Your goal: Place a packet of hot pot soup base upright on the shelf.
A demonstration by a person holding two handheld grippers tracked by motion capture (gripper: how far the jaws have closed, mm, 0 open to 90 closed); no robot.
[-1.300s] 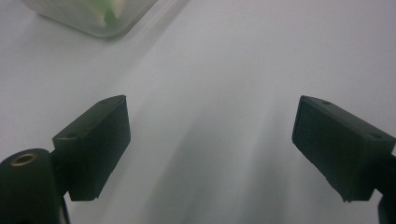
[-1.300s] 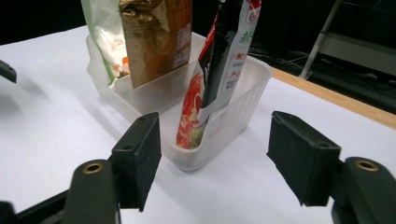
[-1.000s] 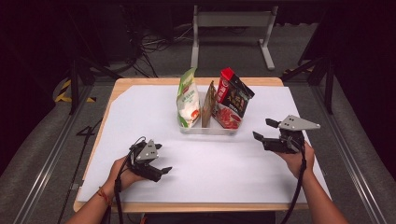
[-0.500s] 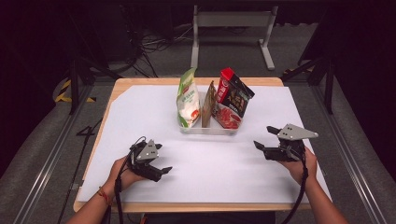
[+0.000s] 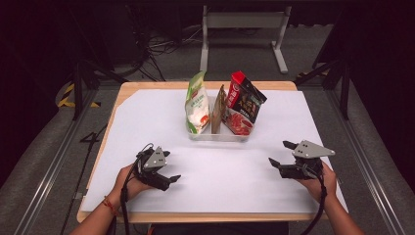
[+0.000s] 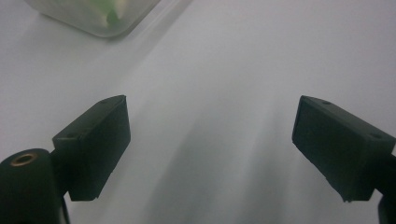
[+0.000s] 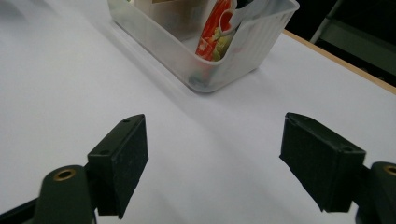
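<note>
In the left gripper view the clear tub (image 6: 100, 18) was cut off by the top edge, so that just one rounded corner showed, and the green and white thing inside it was too blurred to name. In the right gripper view the same tub (image 7: 219, 56) ran off the top edge, its red packet (image 7: 215, 32) and the pale one beside it lost their upper parts there, and the tub's frosted wall hid their lower ends. In the high view the print on the green-white bag (image 5: 196, 105), the brown packet (image 5: 218, 110) and the red-black packets (image 5: 244, 103) was too small to read, and the person's forearms were cut by the bottom edge.
</note>
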